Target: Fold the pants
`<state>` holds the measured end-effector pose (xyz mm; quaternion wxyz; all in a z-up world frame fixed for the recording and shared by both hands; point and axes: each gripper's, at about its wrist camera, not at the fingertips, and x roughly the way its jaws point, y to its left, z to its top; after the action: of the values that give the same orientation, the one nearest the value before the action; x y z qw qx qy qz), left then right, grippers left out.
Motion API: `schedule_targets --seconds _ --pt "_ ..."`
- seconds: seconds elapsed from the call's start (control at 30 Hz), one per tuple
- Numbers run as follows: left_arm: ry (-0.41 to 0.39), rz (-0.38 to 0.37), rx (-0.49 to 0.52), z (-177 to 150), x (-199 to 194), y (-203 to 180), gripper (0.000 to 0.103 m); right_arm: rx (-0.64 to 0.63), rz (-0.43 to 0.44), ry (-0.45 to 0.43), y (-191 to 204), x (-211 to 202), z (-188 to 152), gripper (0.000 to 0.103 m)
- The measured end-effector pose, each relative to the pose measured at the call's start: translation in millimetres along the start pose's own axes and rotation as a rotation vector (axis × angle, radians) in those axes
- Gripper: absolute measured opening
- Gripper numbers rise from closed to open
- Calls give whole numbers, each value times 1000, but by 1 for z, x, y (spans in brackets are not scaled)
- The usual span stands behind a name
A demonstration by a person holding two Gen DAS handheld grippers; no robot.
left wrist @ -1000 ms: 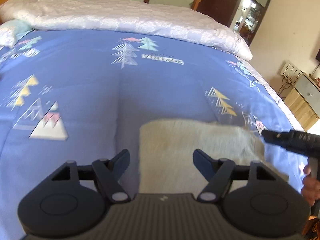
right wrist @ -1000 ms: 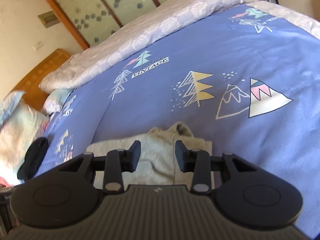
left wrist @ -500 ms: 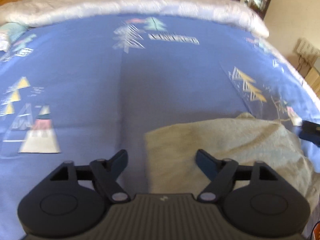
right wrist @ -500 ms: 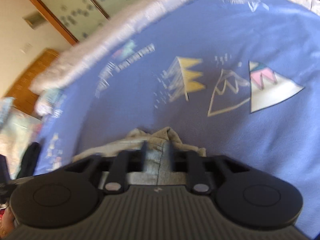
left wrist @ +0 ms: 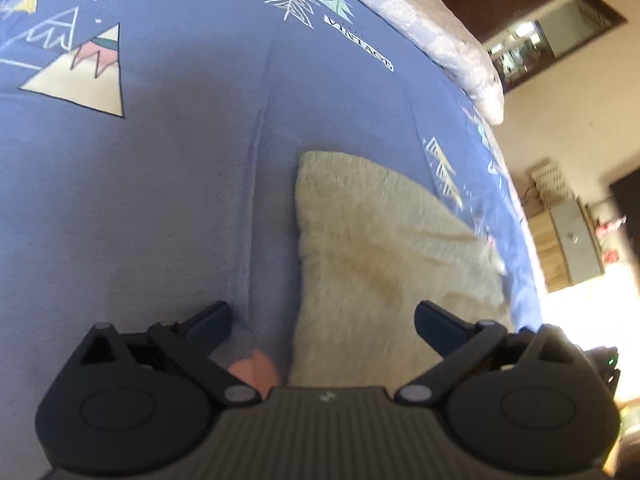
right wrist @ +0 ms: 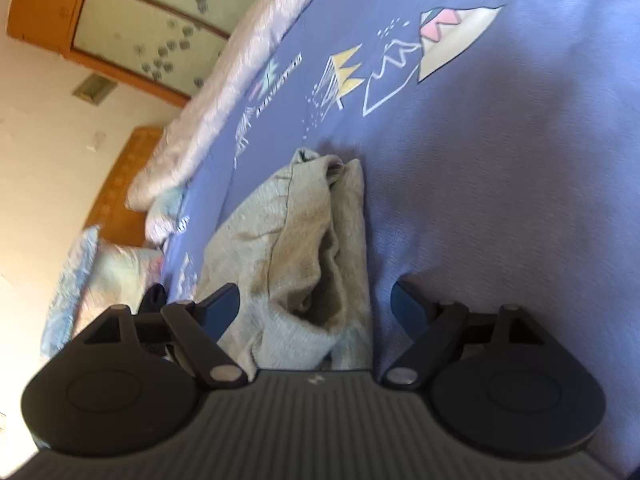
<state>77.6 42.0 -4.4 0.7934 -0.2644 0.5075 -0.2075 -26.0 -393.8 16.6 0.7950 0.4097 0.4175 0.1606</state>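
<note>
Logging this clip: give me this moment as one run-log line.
pants: folded bundle on blue bedspread | left gripper: open, just widened, empty | right gripper: open, just widened, straddling pants, no grip

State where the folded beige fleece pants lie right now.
The folded beige fleece pants lie on the blue tree-and-mountain-print bedspread, right of centre in the left wrist view, near the bed's right edge; in the right wrist view they lie centre-left.

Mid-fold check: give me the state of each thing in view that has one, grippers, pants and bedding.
left gripper: open, jaws have just been opening, over the pants' edge, pads not pressing on it.
right gripper: open, jaws have just been opening, cloth lies between them, ungripped.
pants: beige, folded into a bundle, lying on the bed, loose and rumpled at the near end.
blue cover: spread flat, one long crease.
quilt: bunched along the far edge.
</note>
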Motion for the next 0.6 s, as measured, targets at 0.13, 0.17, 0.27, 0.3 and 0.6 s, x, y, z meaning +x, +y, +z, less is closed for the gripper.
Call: schedule_targets --seconds 0.13,0.17,0.27,0.3,0.6 --pt "19 24 56 -2 12 -14 98 -36 -37 28 7 11 7 84" --pt "42 8 70 -4 16 -18 89 -45 -46 29 7 13 7 85" --pt "79 3 137 -12 24 -35 86 -80 -82 34 15 19 6 85" --pt "80 12 158 -15 26 -39 86 -93 -96 36 18 22 4 84" --pt "70 -29 74 -13 17 -18 58 -59 35 174 16 42 -13 54"
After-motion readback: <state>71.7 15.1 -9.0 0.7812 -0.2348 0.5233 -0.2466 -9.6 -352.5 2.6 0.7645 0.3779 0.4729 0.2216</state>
